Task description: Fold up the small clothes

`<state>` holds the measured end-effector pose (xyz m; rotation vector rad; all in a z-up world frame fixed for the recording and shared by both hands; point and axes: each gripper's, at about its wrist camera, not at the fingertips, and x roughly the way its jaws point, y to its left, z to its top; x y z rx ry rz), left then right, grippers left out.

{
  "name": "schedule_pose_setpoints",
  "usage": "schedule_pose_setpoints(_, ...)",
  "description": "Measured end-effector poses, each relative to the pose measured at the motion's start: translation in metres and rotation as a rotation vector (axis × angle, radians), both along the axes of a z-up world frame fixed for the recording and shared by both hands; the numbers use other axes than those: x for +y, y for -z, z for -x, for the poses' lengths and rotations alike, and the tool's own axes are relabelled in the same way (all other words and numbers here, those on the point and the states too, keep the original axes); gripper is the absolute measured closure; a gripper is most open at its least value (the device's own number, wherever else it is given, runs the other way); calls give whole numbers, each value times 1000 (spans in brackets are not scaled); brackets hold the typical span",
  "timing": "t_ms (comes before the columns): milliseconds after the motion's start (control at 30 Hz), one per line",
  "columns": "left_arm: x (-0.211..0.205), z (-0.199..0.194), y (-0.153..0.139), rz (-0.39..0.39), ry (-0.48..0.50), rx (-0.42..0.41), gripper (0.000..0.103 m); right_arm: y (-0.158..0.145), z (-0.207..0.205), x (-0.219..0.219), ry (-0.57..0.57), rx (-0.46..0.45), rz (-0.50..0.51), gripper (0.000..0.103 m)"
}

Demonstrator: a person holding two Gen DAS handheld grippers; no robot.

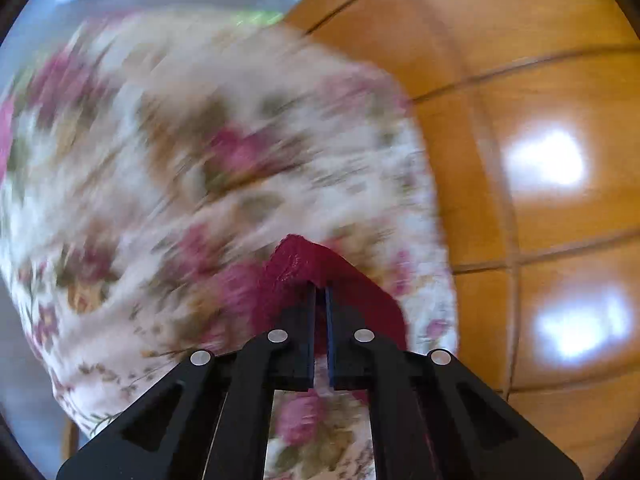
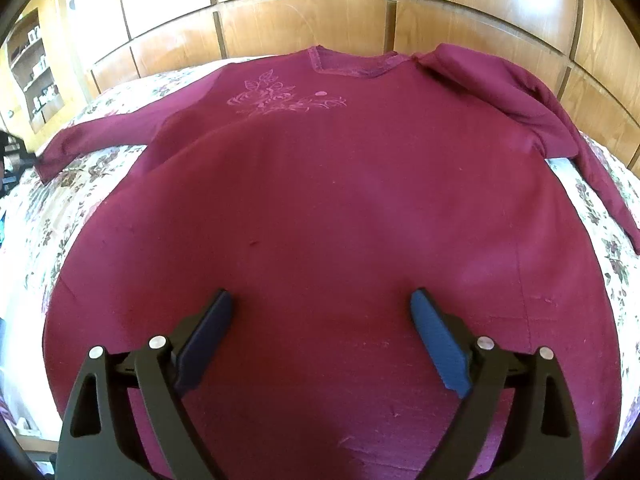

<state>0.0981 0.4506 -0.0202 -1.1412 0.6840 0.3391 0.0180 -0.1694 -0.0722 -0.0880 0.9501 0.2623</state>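
Black fingers of the left hand-held gripper (image 1: pixel 320 292) sit almost together, pinching a bunched fold of the maroon top (image 1: pixel 320 268) between their pads, with only a thin slit between them. Behind that pinch, the floral bedspread (image 1: pixel 180 160) fills most of the left wrist view, heavily blurred, and wooden panelling (image 1: pixel 540 120) with bright glare patches lies to the right of it. Seen from the right wrist, the right hand-held gripper (image 2: pixel 322 304) hovers with its fingers spread wide, holding nothing, just above the lower body of the maroon top (image 2: pixel 320 200). That garment lies spread front-up on the floral bedspread (image 2: pixel 52 208), neckline (image 2: pixel 352 64) away from the camera, a pale flower print (image 2: pixel 280 100) on its chest. One sleeve (image 2: pixel 96 140) stretches out flat to the left; the other sleeve (image 2: pixel 532 100) is rumpled and runs down the right edge. Wooden panelling (image 2: pixel 304 28) rises beyond the bed, and shelves (image 2: pixel 36 68) show at far left.
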Motion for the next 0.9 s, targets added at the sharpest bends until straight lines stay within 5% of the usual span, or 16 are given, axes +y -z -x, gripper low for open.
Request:
schedule_pose_setpoints(100, -24, 16, -62, -209, 88, -217, 101, 1, 0, 0, 0, -3, 2, 11)
schedule_pose_setpoints(200, -50, 42, -87, -356, 169, -303, 101, 1, 1, 0, 3, -10, 1, 10)
schedule_pose_setpoints(267, -58, 49, -79, -443, 183, -226, 101, 2, 2, 1, 3, -15, 4, 10)
schedule_pose_setpoints(367, -48, 36, -36, -532, 130, 59, 103, 2, 1, 2, -2, -14, 6, 9)
schedule_pose_setpoints(433, -39, 27, -18, -584, 105, 178, 103, 2, 1, 1, -2, -13, 3, 9)
schedule_pose_setpoints(600, -21, 17, 9, -585, 31, 382, 103, 2, 3, 1, 2, -18, 3, 9)
schedule_pose_setpoints(700, -35, 30, -11, -574, 4, 291, 103, 2, 1, 0, -3, -7, -3, 9)
schedule_pose_setpoints(767, -56, 33, -20, -585, 56, 239, 92, -4, -1, -4, -19, 16, -23, 9)
schedule_pose_setpoints(833, -98, 32, -28, -589, 158, 157, 66, -15, -3, -18, 2, 25, -81, 11)
schedule_pose_setpoints(900, -137, 32, -32, -589, 262, 97, 61, -32, -5, -52, 95, -8, -151, 11)
